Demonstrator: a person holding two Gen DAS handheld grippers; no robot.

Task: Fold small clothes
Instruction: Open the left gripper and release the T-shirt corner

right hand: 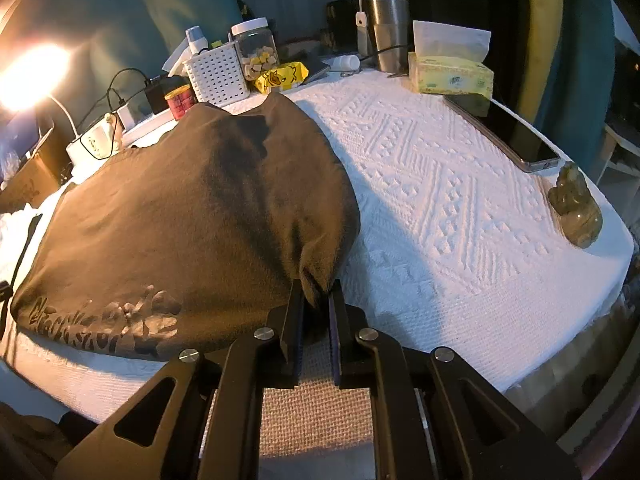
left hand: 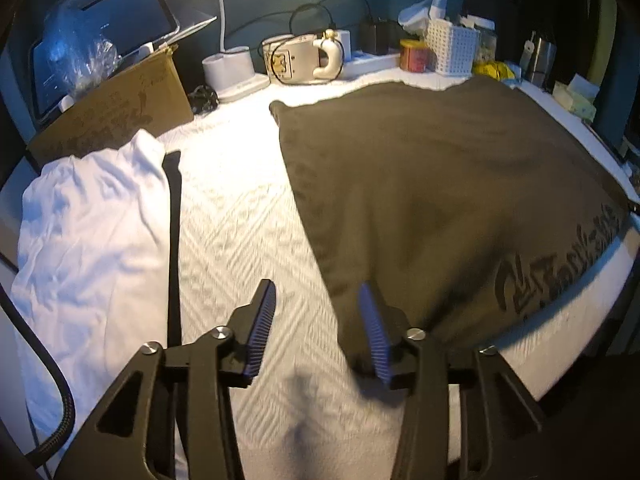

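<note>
Brown shirt point(right hand: 192, 208) is pinched at its lower-centre corner by the right gripper point(right hand: 316, 300). The left gripper point(left hand: 316, 312) gapes wide, empty; next it likely needs the other corner.

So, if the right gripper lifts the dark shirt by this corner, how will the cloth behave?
The dark shirt is probably floppy: it bunches where the right gripper pinches it. It looks light and would likely drape, dragging over the textured white cover.
</note>
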